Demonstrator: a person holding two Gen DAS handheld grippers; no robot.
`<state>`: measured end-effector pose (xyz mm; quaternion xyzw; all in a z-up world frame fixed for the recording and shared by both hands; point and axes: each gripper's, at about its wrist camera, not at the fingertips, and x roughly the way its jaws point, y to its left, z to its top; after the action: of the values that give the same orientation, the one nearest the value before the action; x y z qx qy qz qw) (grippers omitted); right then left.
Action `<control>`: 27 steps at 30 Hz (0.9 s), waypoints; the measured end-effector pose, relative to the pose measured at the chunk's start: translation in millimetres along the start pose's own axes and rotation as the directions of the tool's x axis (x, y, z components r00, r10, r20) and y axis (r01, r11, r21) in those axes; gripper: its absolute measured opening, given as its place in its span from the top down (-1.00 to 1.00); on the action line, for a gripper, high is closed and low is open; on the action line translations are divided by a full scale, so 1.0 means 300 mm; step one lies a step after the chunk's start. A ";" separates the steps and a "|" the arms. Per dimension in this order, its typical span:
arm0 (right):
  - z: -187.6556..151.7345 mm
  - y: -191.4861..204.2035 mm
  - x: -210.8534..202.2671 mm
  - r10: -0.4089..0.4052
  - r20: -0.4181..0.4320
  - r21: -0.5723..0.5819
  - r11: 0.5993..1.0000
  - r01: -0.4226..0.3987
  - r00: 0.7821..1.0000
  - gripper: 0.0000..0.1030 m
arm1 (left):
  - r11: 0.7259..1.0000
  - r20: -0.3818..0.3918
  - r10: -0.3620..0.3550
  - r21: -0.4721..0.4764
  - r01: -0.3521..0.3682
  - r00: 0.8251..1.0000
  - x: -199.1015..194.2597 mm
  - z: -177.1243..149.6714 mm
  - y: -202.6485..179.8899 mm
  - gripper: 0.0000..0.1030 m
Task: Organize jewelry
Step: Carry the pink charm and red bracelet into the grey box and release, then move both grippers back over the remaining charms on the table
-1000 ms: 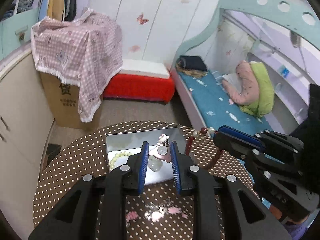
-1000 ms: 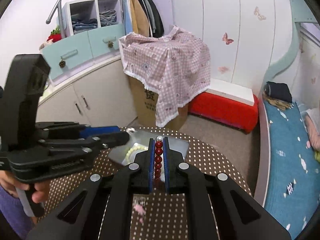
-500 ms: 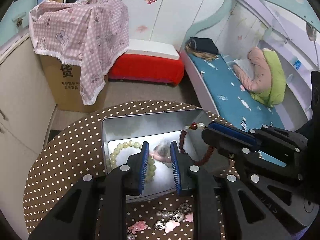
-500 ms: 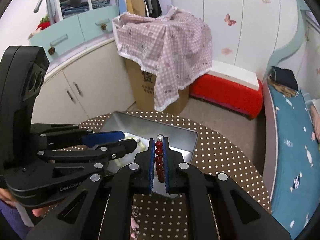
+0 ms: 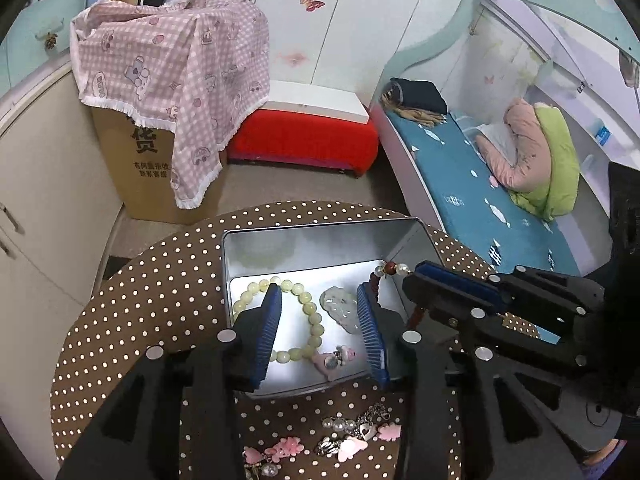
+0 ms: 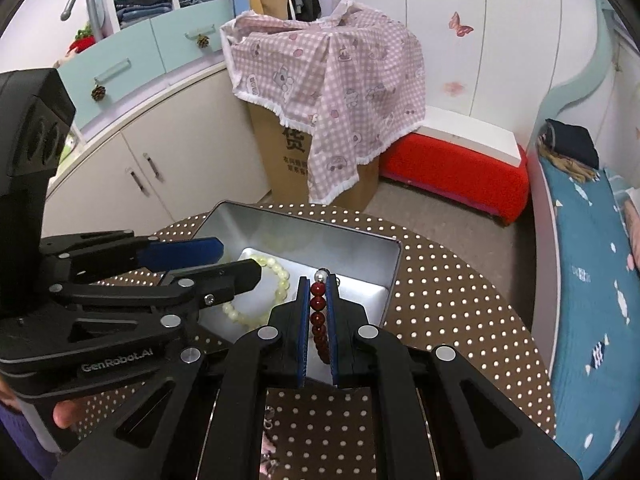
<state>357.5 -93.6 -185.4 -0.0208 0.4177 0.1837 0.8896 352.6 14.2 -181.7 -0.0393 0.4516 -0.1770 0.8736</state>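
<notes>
- Right wrist view: the right claw (image 6: 318,316) is clamped on the red bead bracelet (image 6: 318,312), strand lengthwise between its pads, over the metal tin's (image 6: 394,268) near-right corner.
- The left claw (image 5: 320,332) gapes wide and empty over the pale bracelet (image 5: 308,312) lying inside the tin.
- The right claw is nearer to the drop.

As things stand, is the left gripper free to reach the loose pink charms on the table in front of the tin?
Probably yes. The left gripper is open and empty, poised over the tin, and the pink charms lie uncovered on the table just below it. The right gripper, shut on the red bracelet, sits off to the side.
</notes>
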 end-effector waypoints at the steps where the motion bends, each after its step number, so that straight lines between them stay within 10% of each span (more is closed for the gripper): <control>1: -0.002 0.001 -0.002 0.004 0.000 0.004 1.000 -0.004 1.000 0.83 | 1.000 0.002 0.000 -0.001 0.000 1.000 -0.008 -0.003 -0.001 0.28; 24: -0.100 0.081 -0.348 -0.017 0.123 -0.004 1.000 0.018 0.992 0.77 | 0.995 0.202 0.096 -0.015 -0.095 0.975 -0.379 -0.162 -0.031 -0.30; 27: -0.137 0.079 -0.378 -0.035 0.138 0.010 0.999 0.034 0.990 0.18 | 0.994 0.215 0.110 -0.024 -0.107 0.970 -0.403 -0.192 -0.022 -0.31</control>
<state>252.9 -114.6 -124.1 -0.0119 0.3552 0.1679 0.9195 240.6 54.9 -120.4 -0.0390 0.3566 -0.1208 0.9256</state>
